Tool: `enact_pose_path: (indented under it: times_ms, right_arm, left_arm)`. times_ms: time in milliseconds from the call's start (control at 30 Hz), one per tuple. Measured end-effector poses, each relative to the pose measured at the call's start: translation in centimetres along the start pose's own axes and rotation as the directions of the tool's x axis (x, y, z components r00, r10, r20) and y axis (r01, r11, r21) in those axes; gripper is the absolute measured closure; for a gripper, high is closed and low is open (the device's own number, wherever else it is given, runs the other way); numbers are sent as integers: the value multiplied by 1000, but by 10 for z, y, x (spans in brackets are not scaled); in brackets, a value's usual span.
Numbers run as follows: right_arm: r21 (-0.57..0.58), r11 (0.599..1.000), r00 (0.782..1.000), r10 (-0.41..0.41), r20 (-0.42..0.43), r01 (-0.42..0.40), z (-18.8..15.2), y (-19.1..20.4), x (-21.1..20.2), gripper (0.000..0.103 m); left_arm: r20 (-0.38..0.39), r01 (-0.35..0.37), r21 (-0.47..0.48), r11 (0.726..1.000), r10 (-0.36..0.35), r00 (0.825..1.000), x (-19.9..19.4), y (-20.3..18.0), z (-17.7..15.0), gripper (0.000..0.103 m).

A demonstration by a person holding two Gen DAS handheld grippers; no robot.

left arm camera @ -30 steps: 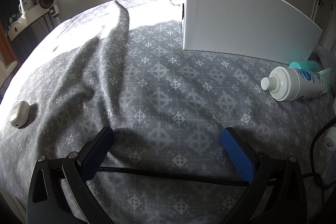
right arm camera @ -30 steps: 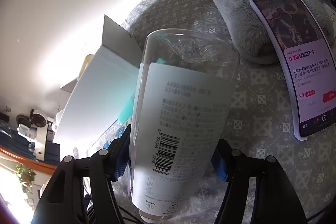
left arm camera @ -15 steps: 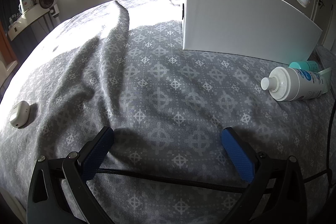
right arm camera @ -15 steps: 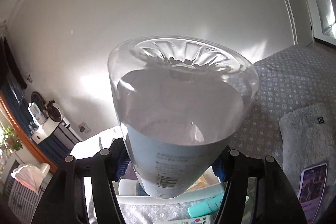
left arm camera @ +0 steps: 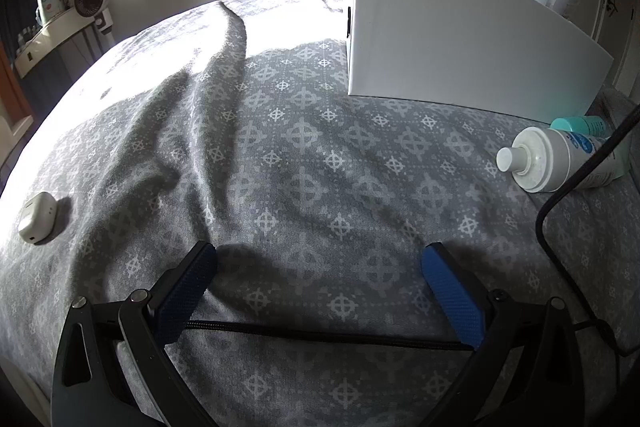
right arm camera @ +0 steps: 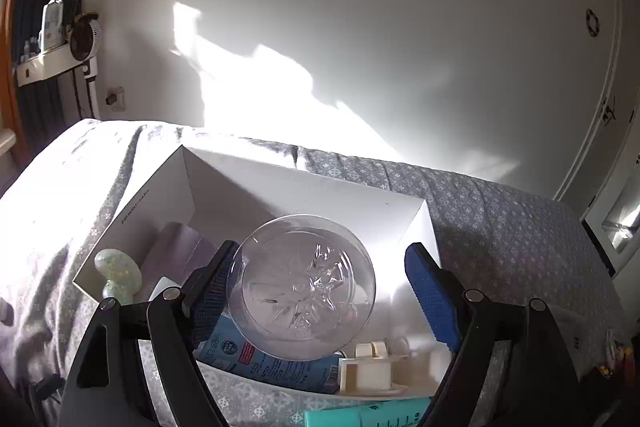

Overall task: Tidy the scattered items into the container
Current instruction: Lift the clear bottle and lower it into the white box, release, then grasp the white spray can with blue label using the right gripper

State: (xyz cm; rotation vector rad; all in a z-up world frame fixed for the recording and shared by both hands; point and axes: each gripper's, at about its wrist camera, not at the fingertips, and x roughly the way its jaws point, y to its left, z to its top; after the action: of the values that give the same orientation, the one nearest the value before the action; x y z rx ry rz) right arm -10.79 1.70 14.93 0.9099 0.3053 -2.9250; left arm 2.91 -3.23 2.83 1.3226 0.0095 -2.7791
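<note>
- Right claw (right arm camera: 316, 291): the jaws are spread. The left pad (right arm camera: 210, 291) appears to touch the clear bottle (right arm camera: 302, 287); a gap shows between the bottle and the right pad. Judgement: the bottle is released or nearly so; whether it rests on the box contents cannot be told.
- Bottle axis: it runs straight away from the claw, base toward the camera, neck end hidden and pointing down into the box (right arm camera: 304, 187).
- Box: directly ahead of and below the right claw, open top toward it. Inside, under the bottle, lie a blue tube (right arm camera: 276, 363), a cream part (right arm camera: 370, 367) and a pale knob-topped item (right arm camera: 118, 269).
- Just short of the box, at the claw's near edge, a teal tube (right arm camera: 372, 415) lies on the bed.
- Left claw (left arm camera: 320, 275): jaws wide apart, gripping nothing, low over the bed (left arm camera: 280, 147).
- From the left claw: a white bottle (left arm camera: 560, 159) lies ahead-right, cap toward the claw, long axis slanting away to the right; a small white case (left arm camera: 37, 217) lies far left.
- Judgement: the left claw is nearer the white bottle.
</note>
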Motion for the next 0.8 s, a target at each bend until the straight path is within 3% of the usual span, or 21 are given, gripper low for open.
enact_pose_path:
  times_ms: [100,167,233,300,367,433,533,600,667,800]
  right_arm:
    - [64,998,992,10,128,-19,-11,2,-48,14]
    - [121,991,965,20,260,-53,-27,-11,-89,0]
    - [162,986,945,-6,326,-50,-46,-27,-120,0]
    - [187,982,977,-14,213,-27,-54,-34,-123,0]
    - [157,987,1000,25,16,-27,-65,-38,-108,0]
    - [80,995,992,75,-105,-67,-87,-43,-86,0]
    - [-156,976,980,126,-151,-149,-111,-16,-75,0]
    - [-366,912,974,122,-191,-186,-130,14,-61,0]
    - [-515,841,976,67,-209,-168,-145,39,-37,0]
    - [-671,713,957,3,-290,-205,-161,71,12,6]
  left_arm:
    - [0,-2,1,1000,2,1000,0,0,0,0]
    - [0,-3,2,1000,3,1000,0,-1,0,0]
    - [-1,-6,5,1000,6,1000,-1,-2,1,0]
    - [-2,-9,7,1000,9,1000,-1,-3,2,0]
    - [-2,-10,7,1000,10,1000,-1,-4,2,0]
    - [-2,-9,7,1000,9,1000,-1,-4,2,0]
    - [-1,-10,7,1000,10,1000,-1,-4,2,0]
    - [-1,-8,7,1000,8,1000,-1,-4,2,0]
    - [-1,-9,6,1000,9,1000,-1,-4,2,0]
    - [-1,-9,7,1000,9,1000,-1,-4,2,0]
